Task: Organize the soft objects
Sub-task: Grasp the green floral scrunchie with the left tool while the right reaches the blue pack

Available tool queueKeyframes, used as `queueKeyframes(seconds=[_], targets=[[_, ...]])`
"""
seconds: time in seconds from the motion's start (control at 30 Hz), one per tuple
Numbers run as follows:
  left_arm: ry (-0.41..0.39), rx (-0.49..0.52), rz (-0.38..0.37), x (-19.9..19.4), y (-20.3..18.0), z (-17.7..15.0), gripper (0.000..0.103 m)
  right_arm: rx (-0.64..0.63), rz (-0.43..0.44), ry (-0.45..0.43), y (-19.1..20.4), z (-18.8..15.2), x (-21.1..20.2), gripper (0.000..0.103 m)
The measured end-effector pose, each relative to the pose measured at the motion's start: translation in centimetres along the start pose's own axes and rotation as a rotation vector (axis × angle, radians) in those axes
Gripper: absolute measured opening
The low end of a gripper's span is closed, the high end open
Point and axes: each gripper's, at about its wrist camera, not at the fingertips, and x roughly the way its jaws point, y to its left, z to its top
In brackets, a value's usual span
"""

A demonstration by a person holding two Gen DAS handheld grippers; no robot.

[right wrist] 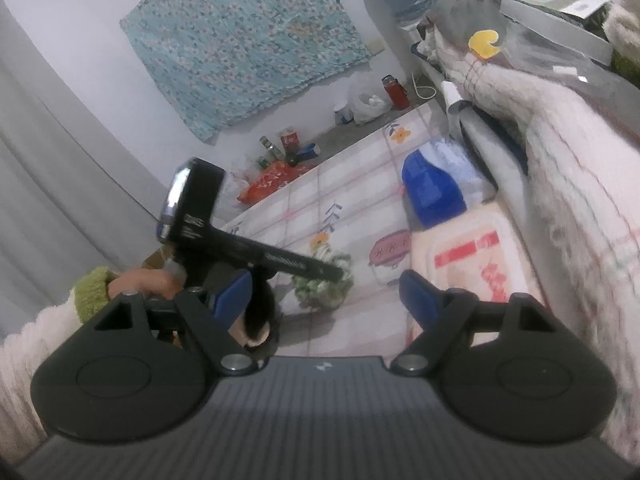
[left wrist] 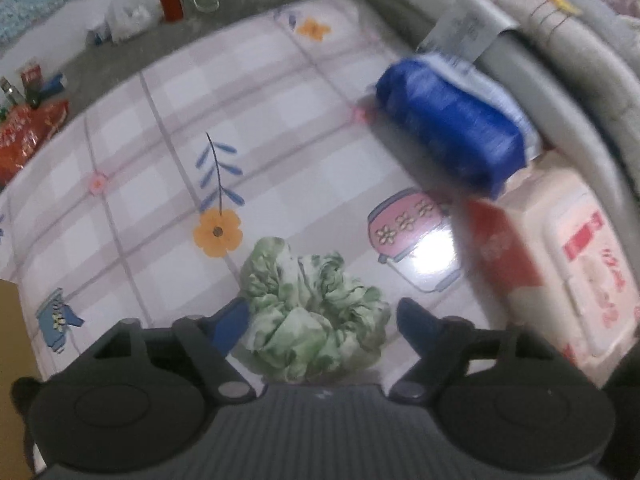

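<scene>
A crumpled scrunchie (left wrist: pixel 316 312) of thin green-and-white fabric, gathered into soft ruffles, is seen lying on the desk (left wrist: pixel 280 120), which is covered by a glossy checked cloth printed with orange flowers and pink pots. The scrunchie is framed by the left tool (left wrist: pixel 320 320): its blue pads (left wrist: pixel 230 326) are held apart, the left one touching or just beside the fabric, the right one set clear of it, so nothing is clamped. The tool's body is of matt black plastic with a ribbed grey centre.

Farther off and to the right, a rounded blue plastic pack (left wrist: pixel 452 128) is laid on the cloth, and nearer, a soft pale wipes pack (left wrist: pixel 576 272) with red printing is placed against the right edge. A thick knitted blanket (right wrist: pixel 568 152) is piled beyond them.

In the right wrist view, the right tool (right wrist: pixel 328 300) is held with its pads wide apart and nothing between them; the scrunchie (right wrist: pixel 324 284) is seen ahead of it on the desk, partly hidden by the left tool (right wrist: pixel 280 262), which is gripped by a hand (right wrist: pixel 148 284) in a fuzzy green cuff.
</scene>
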Motion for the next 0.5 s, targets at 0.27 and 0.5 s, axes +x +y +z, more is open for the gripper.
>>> queueKeyframes(seconds=[0.27, 0.5], targets=[[0.0, 0.019, 0.037, 1.1, -0.3, -0.3, 0.046, -0.104, -0.058, 0.012, 0.2, 2.6, 2.6, 0.082], [-0.103, -0.106, -0.038, -1.6, 2.0, -0.4, 0.021, -0.23, -0.144, 0.058, 0.1, 6.9, 7.1, 0.082]])
